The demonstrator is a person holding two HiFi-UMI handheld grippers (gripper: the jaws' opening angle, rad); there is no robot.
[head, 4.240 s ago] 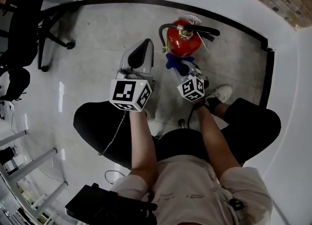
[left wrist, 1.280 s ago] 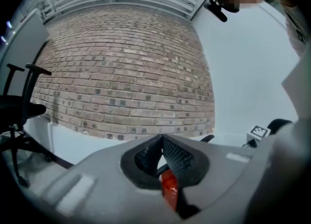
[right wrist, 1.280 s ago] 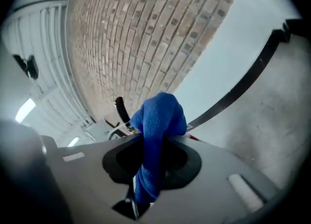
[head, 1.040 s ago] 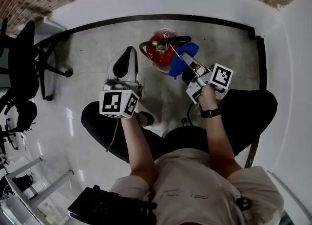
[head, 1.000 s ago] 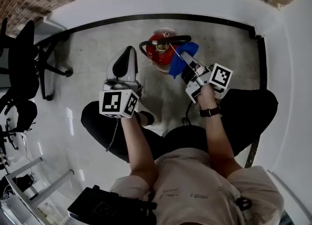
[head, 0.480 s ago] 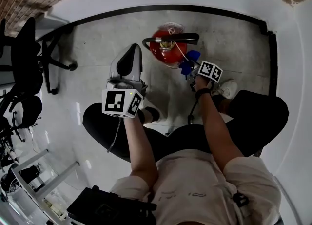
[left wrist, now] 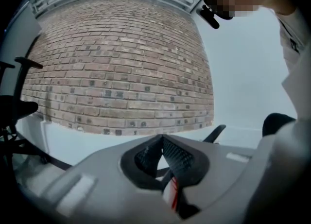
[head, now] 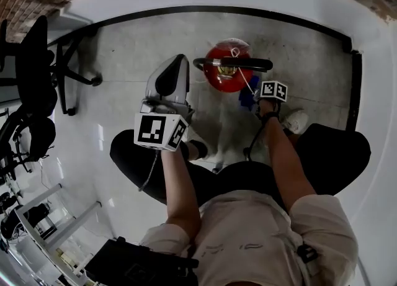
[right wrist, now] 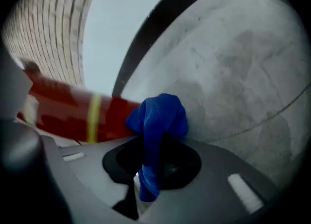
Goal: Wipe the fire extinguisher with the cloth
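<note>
Your right claw pinches the limp cloth mid-bunch beside the hard, likely slick extinguisher; your left claw sits pressed together.

The cloth lies right of the fire extinguisher, chair far left.

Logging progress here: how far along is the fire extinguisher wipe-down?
Done: the cloth is clamped in the right gripper. In hand: it sits against the fire extinguisher. Left: how much is wiped cannot be told; the left gripper is shut, empty.
</note>
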